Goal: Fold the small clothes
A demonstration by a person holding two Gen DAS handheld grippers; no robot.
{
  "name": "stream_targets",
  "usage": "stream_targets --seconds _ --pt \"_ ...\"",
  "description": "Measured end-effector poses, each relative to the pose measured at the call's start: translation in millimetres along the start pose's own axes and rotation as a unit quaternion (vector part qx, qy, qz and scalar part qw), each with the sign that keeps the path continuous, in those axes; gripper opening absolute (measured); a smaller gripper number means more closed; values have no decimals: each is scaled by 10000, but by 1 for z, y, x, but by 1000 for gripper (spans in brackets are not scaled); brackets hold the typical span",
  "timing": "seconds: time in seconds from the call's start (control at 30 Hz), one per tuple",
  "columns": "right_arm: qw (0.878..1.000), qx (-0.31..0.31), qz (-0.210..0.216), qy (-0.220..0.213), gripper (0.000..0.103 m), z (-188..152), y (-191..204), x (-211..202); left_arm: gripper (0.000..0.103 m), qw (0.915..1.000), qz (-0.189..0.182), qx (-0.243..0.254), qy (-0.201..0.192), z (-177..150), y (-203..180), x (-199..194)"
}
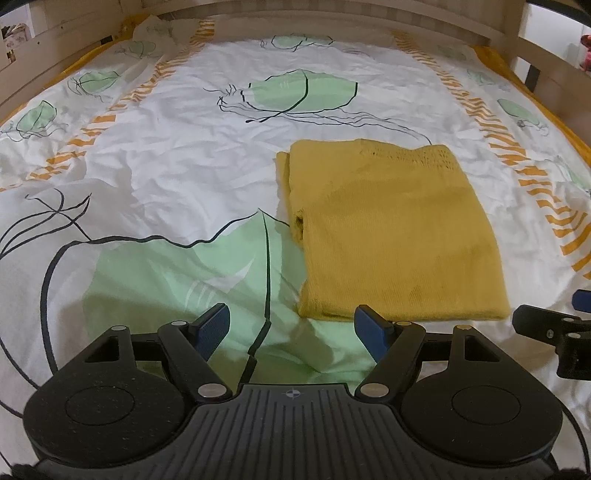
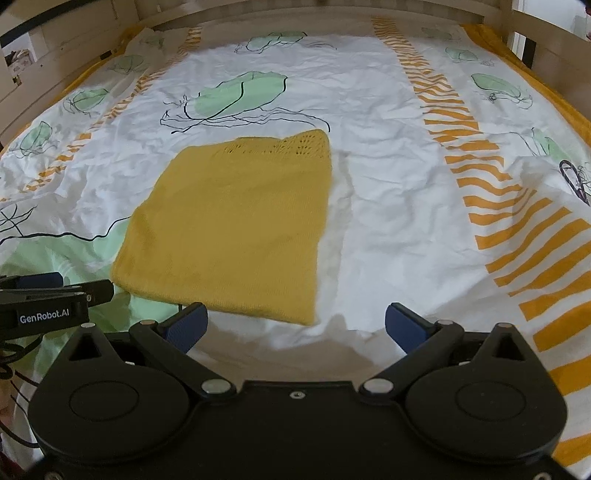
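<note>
A mustard-yellow knitted garment (image 1: 391,232) lies folded into a flat rectangle on the bed; the right wrist view shows the same garment (image 2: 236,229) left of centre. My left gripper (image 1: 293,328) hovers open just before the garment's near left corner, nothing between its blue pads. My right gripper (image 2: 295,325) is open too, near the garment's near right corner, empty. Each gripper shows at the edge of the other's view: the right gripper (image 1: 554,332) in the left wrist view, the left gripper (image 2: 48,295) in the right wrist view.
The bed is covered by a wrinkled white sheet (image 1: 177,155) printed with green leaves and orange stripes. A pale wooden bed frame (image 1: 332,18) runs round the far end and sides. A crumpled bit of white fabric (image 1: 159,27) lies at the far left corner.
</note>
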State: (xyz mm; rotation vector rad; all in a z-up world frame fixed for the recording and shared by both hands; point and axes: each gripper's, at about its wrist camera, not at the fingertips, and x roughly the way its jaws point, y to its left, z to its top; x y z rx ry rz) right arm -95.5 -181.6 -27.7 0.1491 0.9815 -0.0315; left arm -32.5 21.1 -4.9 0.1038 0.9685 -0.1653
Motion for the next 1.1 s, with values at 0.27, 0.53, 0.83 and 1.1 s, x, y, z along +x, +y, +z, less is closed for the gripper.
stream_targets --seconds 0.27,0.53,0.83,1.1 --pt "10000 35 45 49 102 1 -1 2 73 10000 -45 23 5 1 -2 0" --pt "10000 51 66 52 102 2 0 3 73 10000 -65 33 24 1 -4 0" --pt "9998 116 90 94 102 2 -1 5 73 10000 -95 26 16 2 -5 -1" --pt "9997 143 104 138 102 2 -2 6 73 10000 -77 10 31 2 -6 -1"
